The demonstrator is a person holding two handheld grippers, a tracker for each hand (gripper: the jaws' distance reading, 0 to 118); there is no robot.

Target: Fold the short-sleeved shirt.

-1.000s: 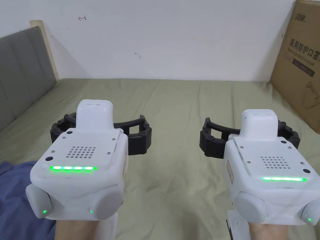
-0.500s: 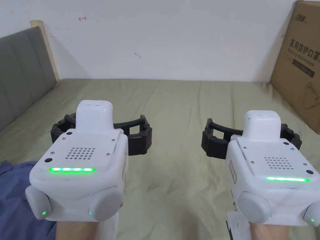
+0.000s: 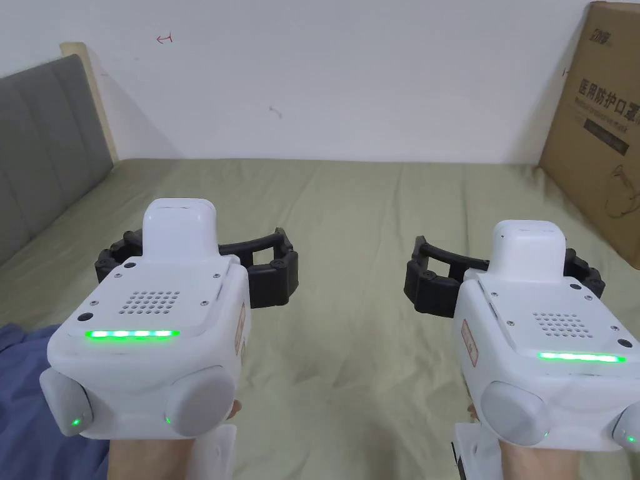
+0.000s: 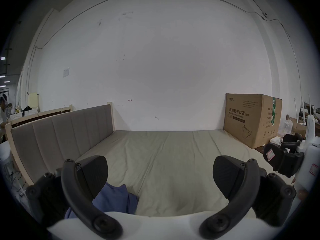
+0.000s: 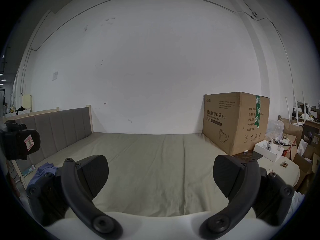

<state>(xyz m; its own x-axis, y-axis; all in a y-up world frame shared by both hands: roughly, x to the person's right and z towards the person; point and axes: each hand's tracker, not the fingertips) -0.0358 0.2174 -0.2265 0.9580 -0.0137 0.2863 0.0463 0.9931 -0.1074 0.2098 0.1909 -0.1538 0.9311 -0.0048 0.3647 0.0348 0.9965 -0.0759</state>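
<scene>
We have not begun folding yet, as far as we can judge. The short-sleeved shirt [image 3: 28, 400], blue, lies in a crumpled heap at the near left of the bed [image 3: 350, 206], below and beside our left tongs [image 3: 199, 265]; in the left gripper view it bunches just behind the left jaw [image 4: 114, 200], untouched. Our left tongs hang above the sheet with jaws spread wide and nothing between them. Our right tongs [image 3: 500, 275] do the same, gaping and empty, well apart from the shirt.

Everything is left to do, we reckon: take hold of the shirt, bring it to the middle of the bed, spread it flat, then turn in sleeves and body.

The bed wears an olive-green sheet, mostly smooth with a few long creases running away from us. A grey padded headboard [image 3: 44, 144] stands along its left side, a plain white wall [image 3: 337, 75] closes the far end, and a big cardboard box [image 3: 603, 125] sits at the right edge of the mattress. Beyond the box, the right gripper view shows assorted clutter [image 5: 277, 145] on boxes and surfaces.
</scene>
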